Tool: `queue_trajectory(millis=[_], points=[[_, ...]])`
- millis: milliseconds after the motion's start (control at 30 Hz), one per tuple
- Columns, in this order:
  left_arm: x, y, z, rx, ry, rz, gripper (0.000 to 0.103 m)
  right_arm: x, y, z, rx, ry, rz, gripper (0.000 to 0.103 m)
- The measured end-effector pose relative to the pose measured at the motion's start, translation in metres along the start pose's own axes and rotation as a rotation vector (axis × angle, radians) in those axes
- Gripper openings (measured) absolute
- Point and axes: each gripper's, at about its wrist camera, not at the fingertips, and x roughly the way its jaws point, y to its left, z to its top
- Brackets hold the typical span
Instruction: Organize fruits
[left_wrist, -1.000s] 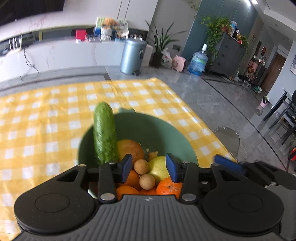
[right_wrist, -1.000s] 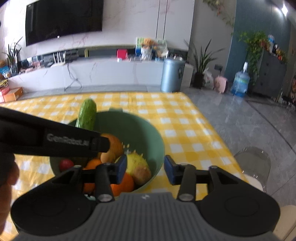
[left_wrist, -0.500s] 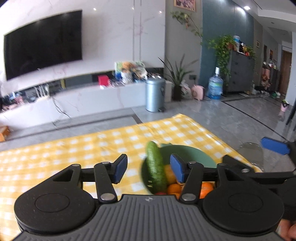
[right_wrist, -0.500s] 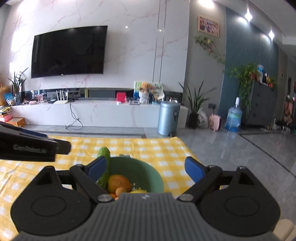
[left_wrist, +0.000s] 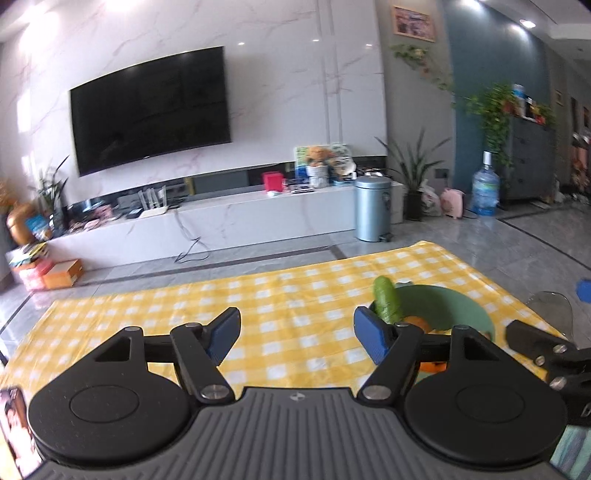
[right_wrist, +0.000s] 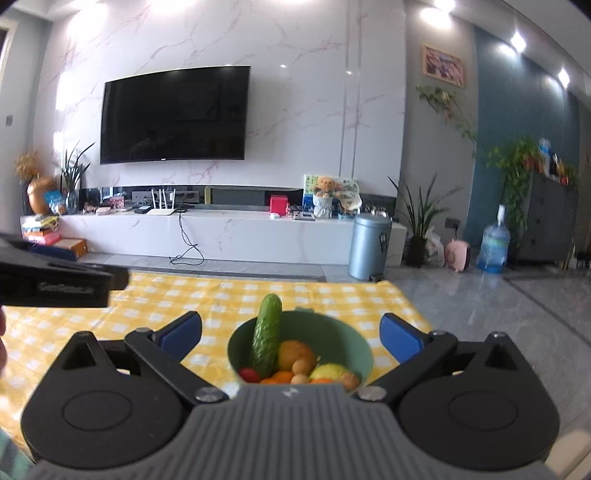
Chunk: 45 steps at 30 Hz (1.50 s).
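Note:
A green bowl stands near the right end of the yellow checked tablecloth. A cucumber leans upright in it, with oranges, small round brown fruits, a yellow fruit and a red one. My right gripper is open and empty, raised above the table, with the bowl between its blue pads. In the left wrist view the bowl and cucumber sit behind the right finger. My left gripper is open and empty over the cloth.
The left gripper's body juts in at the left of the right wrist view; the right one shows at the left view's right edge. A clear chair stands past the table's right edge. A TV wall and bin lie beyond.
Both grippers have risen and pulled back from the bowl, tilting up toward the room. Both have opened wider. The left gripper has shifted left of the bowl. The fruit has not moved.

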Motion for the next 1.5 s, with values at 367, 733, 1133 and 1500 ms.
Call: queue_trajectory(millis=[367,733,1133,1500], points=[[0.002,0.015,-0.031,-0.027,0.068,0.034,0.084,0.005,0.0,-0.036,0.028,0.053,-0.023,0.099],[0.018,0.015,-0.058,-0.057,0.139,0.008,0.085,0.023,-0.001,-0.056,0.016,0.076,-0.078,0.099],[0.024,0.011,-0.067,-0.026,0.198,0.006,0.085,0.036,-0.004,-0.058,0.032,0.133,-0.063,0.099],[0.022,0.012,-0.066,-0.029,0.198,0.005,0.085,0.034,-0.001,-0.061,0.025,0.123,-0.064,0.099]])
